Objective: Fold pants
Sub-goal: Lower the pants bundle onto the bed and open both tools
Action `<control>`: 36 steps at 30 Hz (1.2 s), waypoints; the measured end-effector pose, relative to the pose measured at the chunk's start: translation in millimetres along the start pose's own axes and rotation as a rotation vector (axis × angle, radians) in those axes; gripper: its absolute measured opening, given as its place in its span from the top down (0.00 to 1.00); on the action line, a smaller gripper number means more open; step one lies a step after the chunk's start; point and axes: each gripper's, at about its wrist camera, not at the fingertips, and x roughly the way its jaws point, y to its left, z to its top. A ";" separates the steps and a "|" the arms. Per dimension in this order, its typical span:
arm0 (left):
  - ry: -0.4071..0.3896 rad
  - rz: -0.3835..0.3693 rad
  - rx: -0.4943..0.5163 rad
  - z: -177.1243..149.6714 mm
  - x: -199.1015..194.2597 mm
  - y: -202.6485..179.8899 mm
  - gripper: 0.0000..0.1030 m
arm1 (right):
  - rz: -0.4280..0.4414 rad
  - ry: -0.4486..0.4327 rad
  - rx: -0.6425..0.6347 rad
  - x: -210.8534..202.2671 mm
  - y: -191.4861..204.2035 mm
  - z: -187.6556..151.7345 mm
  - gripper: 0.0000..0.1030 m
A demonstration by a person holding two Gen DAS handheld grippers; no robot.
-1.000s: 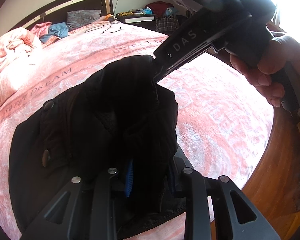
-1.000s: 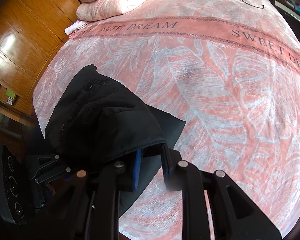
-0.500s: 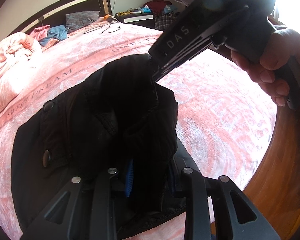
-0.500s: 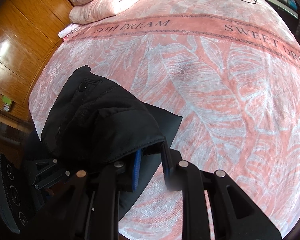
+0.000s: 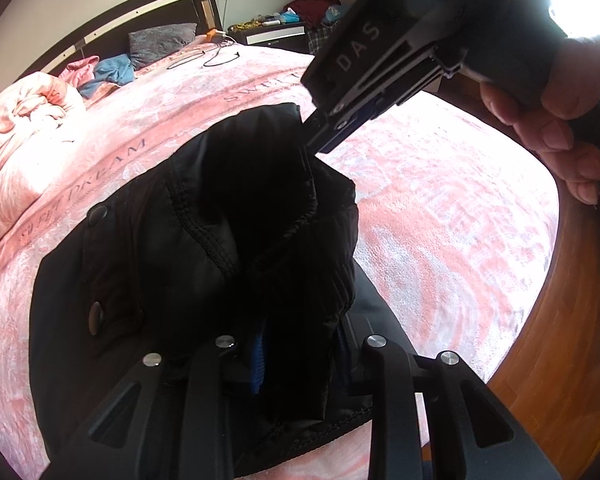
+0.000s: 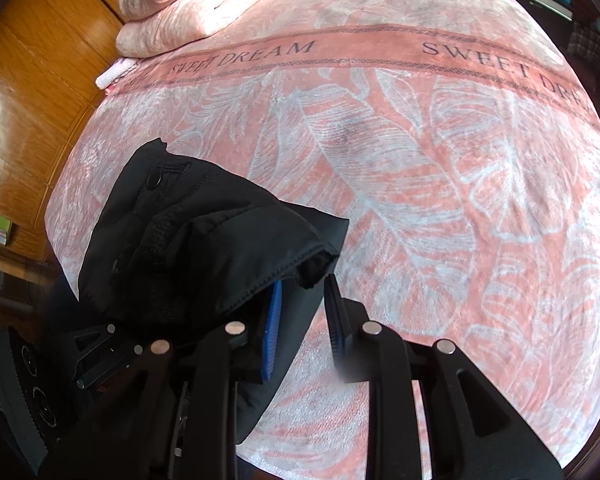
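Black pants bunched on the pink bedspread, near its foot-end corner. My left gripper is clamped on a thick fold of the fabric. My right gripper has jaws parted, the pants' edge draped on its left pad, right pad bare.

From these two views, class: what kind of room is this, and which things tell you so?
Most likely a bedroom: a bed under a pink "SWEET DREAM" blanket, a dark headboard with a grey pillow, and a nightstand beyond.
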 end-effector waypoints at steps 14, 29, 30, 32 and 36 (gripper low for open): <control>-0.109 -0.190 -0.130 -10.0 -54.0 43.0 0.37 | -0.005 -0.107 0.066 -34.5 11.6 -12.2 0.73; -0.119 0.010 -0.369 -71.9 -58.2 197.0 0.18 | 0.036 -0.281 0.121 -57.8 10.5 -3.5 0.65; -0.108 0.025 -0.356 -74.8 -54.2 196.5 0.18 | 0.038 -0.266 0.110 -53.8 15.4 -1.8 0.64; -0.083 0.044 -0.322 -77.7 -44.2 192.4 0.18 | 0.047 -0.236 0.095 -42.2 24.1 0.0 0.64; -0.071 0.090 -0.285 -87.6 -30.1 188.1 0.17 | 0.053 -0.167 0.083 -5.8 26.7 -0.2 0.64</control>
